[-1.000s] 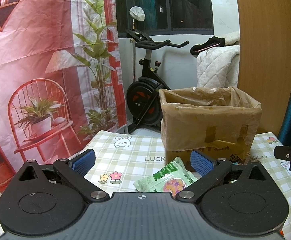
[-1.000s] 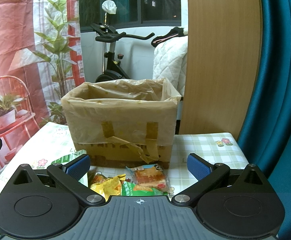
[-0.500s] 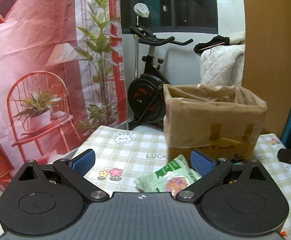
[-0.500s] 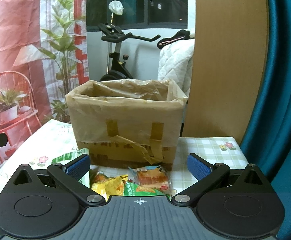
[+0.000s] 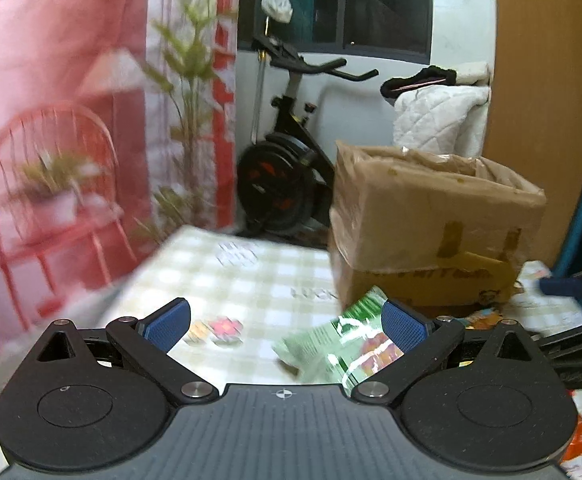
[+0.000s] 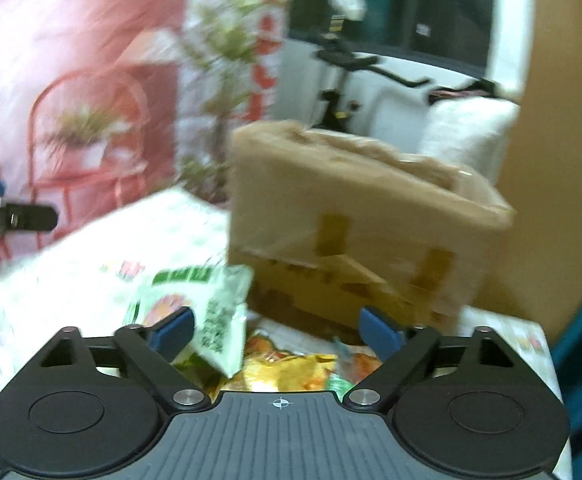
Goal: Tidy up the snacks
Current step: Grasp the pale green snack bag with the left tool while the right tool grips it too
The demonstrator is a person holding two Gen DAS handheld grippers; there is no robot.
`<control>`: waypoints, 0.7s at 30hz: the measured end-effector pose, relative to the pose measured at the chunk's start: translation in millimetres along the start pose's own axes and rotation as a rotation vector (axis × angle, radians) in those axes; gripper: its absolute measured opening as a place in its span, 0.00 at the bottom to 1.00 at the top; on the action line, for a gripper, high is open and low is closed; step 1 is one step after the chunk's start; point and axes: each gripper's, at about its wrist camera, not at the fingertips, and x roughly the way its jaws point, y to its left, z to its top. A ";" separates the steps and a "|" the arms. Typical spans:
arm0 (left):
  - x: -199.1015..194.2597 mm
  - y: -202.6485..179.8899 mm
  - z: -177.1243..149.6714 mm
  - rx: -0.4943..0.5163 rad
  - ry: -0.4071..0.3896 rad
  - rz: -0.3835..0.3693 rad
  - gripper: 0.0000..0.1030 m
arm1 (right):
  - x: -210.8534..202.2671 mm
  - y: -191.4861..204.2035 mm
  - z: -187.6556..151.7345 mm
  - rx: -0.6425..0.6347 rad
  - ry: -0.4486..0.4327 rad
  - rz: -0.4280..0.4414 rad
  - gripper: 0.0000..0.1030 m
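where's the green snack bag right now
The green bag lies on the table in front of the box, low and right of centre in the left wrist view, just left of the yellow packets.

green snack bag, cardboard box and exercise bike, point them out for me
green snack bag (image 5: 343, 350), left wrist view, middle of its printed front
cardboard box (image 5: 431, 236), left wrist view, plastic-covered front wall
exercise bike (image 5: 279, 188), left wrist view, black flywheel housing

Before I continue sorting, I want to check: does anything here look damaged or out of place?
The cardboard box looks worn: its plastic liner is crumpled and a tape strip peels off its front. Snack packets lie loose before it, the green packet tilted against the others. Both views are blurred.
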 end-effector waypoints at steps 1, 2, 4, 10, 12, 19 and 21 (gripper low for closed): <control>6.3 4.6 -4.5 -0.020 0.018 -0.017 0.99 | 7.8 8.1 -1.0 -0.036 0.012 0.012 0.70; 13.7 8.0 -9.1 -0.031 0.045 -0.025 0.99 | 16.6 15.4 -1.2 -0.070 0.024 0.026 0.66; 25.6 9.9 -17.4 -0.018 0.085 -0.033 0.98 | 29.7 29.9 -3.1 -0.131 0.041 0.053 0.63; 53.7 11.4 -46.0 0.006 0.151 -0.121 0.92 | 56.4 50.0 -5.1 -0.263 0.099 0.061 0.51; 64.9 14.6 -51.4 -0.024 0.181 -0.133 0.90 | 60.6 49.7 -5.5 -0.252 0.119 0.072 0.49; 89.6 17.6 -57.2 -0.077 0.205 -0.207 0.88 | 65.5 40.8 -11.4 -0.238 0.158 0.099 0.49; 93.0 15.7 -58.7 -0.071 0.209 -0.213 0.88 | 67.8 40.8 -12.9 -0.230 0.150 0.107 0.49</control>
